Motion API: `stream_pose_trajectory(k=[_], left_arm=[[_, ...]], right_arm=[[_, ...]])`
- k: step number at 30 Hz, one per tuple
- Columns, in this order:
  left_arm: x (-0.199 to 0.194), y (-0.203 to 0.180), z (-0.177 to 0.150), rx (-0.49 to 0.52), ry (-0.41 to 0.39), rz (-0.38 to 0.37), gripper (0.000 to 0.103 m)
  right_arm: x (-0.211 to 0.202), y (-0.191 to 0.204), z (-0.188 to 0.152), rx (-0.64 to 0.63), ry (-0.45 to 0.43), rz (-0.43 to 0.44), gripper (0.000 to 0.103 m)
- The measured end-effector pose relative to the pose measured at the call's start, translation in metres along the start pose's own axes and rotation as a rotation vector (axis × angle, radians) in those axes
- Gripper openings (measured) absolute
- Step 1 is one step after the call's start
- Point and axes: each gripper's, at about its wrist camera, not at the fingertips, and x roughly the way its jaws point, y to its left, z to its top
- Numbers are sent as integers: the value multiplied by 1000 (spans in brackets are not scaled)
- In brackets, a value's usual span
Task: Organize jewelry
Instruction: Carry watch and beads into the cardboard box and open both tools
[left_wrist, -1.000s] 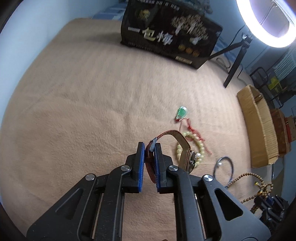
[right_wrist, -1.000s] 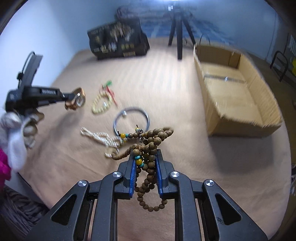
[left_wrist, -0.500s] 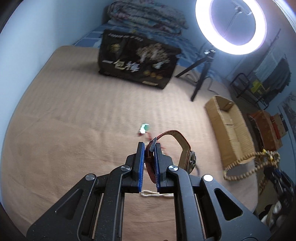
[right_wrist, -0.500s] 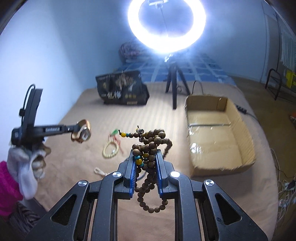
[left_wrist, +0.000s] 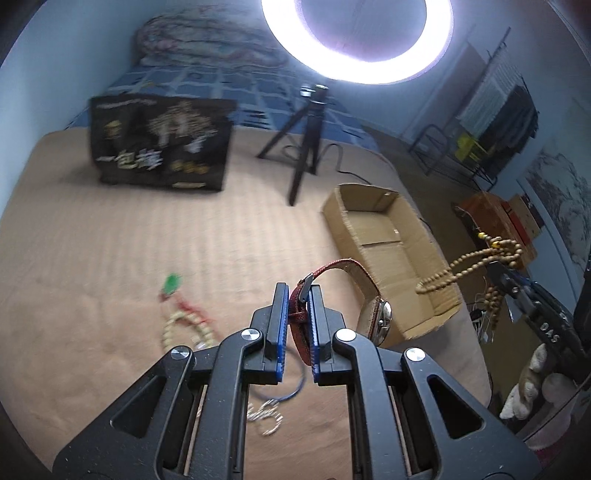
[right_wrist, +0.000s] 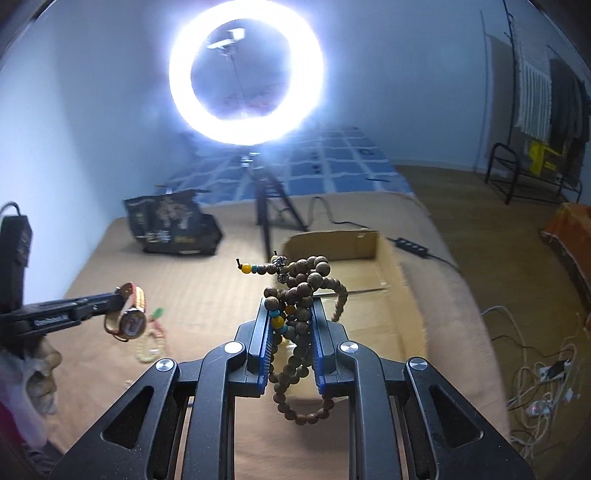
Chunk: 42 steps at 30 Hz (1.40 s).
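Bed surface (left_wrist: 110, 258) seemingly lower now; left tool (left_wrist: 295, 299) clamps watch (left_wrist: 373, 310), right tool (right_wrist: 288, 317) beads (right_wrist: 306, 284).

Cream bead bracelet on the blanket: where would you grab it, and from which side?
Take the cream bracelet from above, one finger inside the loop and one outside, on its left arc. It lies flat as an open ring, so only the bead strand gives purchase. A red cord trails off its upper right.
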Motion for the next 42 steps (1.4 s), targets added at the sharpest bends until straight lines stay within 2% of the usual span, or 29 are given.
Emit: stream_pose_trajectory(k=[9,22,26,30,32,34,42], left_arm=[[59,-50,26,41,19,-28,8],[134,-89,37,73,89,-28,8],[140,-96,36,88,96,-27,8],[141,-102,37,105,97,-33,15],[139,-105,38,114,92,-27,15],[135,-106,38,119,86,-24,16],[105,-97,37,124,49,2,16]], right_arm=[[33,-37,-3,24,65,-56,17],[59,-62,-15,81,151,-33,17],[62,-66,-18,101,166,-25,17],[63,-69,-20,120,176,-26,21],[62,-68,-19,122,174,-29,37],[58,-66,-18,115,160,-40,43],[44,-64,-17,111,138,-53,43]])
